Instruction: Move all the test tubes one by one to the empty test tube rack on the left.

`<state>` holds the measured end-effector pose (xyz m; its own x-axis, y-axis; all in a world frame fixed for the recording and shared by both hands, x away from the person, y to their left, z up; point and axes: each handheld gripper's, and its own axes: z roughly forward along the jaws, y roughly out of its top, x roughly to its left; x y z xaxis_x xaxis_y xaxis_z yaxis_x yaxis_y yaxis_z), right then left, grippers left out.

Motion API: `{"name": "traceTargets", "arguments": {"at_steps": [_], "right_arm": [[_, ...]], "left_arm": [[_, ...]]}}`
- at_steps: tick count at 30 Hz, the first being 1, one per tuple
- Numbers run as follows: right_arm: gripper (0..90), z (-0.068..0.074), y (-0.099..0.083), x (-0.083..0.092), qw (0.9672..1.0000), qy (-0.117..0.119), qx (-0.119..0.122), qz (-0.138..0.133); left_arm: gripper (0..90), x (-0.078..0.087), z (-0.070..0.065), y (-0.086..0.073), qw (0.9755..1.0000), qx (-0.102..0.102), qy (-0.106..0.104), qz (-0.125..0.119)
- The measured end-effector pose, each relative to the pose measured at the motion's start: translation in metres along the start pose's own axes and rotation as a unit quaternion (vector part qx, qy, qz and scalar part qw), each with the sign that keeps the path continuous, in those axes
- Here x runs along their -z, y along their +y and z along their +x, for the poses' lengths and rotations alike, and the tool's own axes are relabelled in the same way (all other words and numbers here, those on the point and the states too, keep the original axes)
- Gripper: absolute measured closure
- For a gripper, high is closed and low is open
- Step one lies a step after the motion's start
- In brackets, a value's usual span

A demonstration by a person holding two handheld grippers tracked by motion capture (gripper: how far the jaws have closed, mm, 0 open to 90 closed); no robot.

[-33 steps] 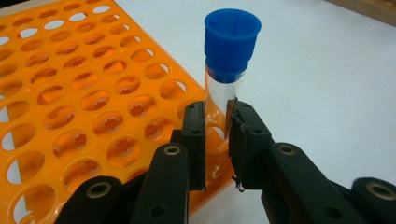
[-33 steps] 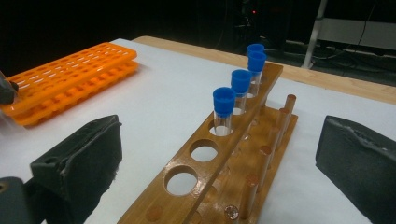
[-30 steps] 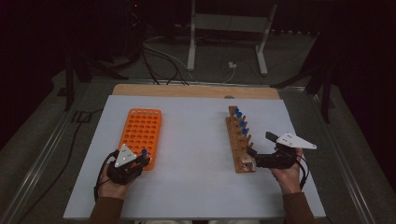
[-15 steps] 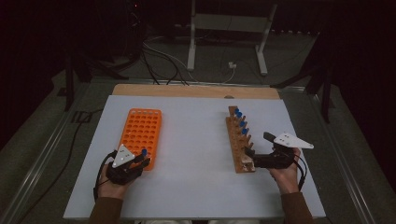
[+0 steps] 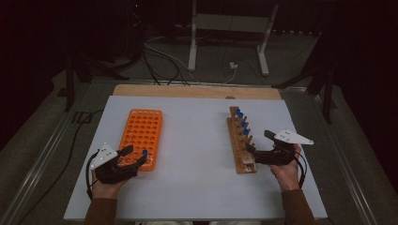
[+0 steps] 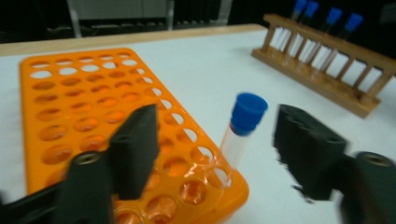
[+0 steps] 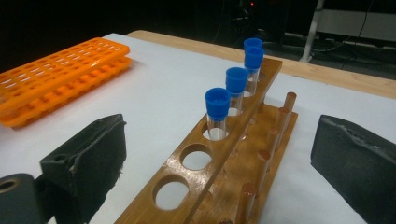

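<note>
A clear tube with a blue cap (image 6: pixel 246 111) stands in a hole at the near right corner of the orange rack (image 6: pixel 84 93), and the cap (image 5: pixel 145 153) is small in the high view. My left gripper (image 6: pixel 217 140) has just been opening. Its jaws stand apart on either side of the tube and do not touch it. In the high view the left gripper (image 5: pixel 134 156) sits at the near end of the orange rack (image 5: pixel 141 131). My right gripper (image 7: pixel 226 142) is open and straddles the near end of the wooden rack (image 7: pixel 224 154), gripping nothing.
Several blue-capped tubes (image 7: pixel 217 105) stand in the far holes of the wooden rack (image 5: pixel 241 140), and its two nearest holes are bare. A white sheet (image 5: pixel 192 154) covers the table. Cables and a metal stand (image 5: pixel 225 42) lie beyond the far edge.
The left gripper's jaws have spread off the blue-capped tube, which stays standing in the orange rack. Both hands have kept their places.
</note>
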<state>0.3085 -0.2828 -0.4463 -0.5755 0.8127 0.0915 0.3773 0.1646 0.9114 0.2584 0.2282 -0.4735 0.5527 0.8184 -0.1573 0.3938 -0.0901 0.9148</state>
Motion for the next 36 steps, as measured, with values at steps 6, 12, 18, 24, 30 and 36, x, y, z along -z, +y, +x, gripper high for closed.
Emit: {"name": "traceTargets", "arguments": {"at_steps": [6,12,18,24,30,36], "right_arm": [[5.5,-0.001,0.0,-0.016,0.9999,0.005,-0.002,0.011],[21.1,0.001,0.0,-0.033,0.9994,0.004,0.011,0.033],[54.9,0.006,-0.002,-0.043,0.9983,-0.006,0.036,0.045],[71.8,0.006,-0.003,-0.048,0.9985,-0.018,0.034,0.038],[76.4,0.009,-0.002,-0.05,0.9978,-0.032,0.044,0.039],[76.8,0.009,0.0,-0.052,0.9976,-0.033,0.044,0.042]], "left_arm": [[1.4,0.003,0.0,0.003,0.9995,-0.001,0.031,-0.005],[1.0,0.006,0.002,0.003,0.9991,0.002,0.039,-0.015],[0.9,0.007,0.003,0.002,0.9988,0.004,0.046,-0.018],[0.9,0.005,0.002,0.002,0.9987,0.0,0.049,-0.015],[0.9,0.006,0.003,0.002,0.9986,0.0,0.051,-0.015],[0.9,0.005,0.001,0.002,0.9985,-0.007,0.053,-0.011]]}}
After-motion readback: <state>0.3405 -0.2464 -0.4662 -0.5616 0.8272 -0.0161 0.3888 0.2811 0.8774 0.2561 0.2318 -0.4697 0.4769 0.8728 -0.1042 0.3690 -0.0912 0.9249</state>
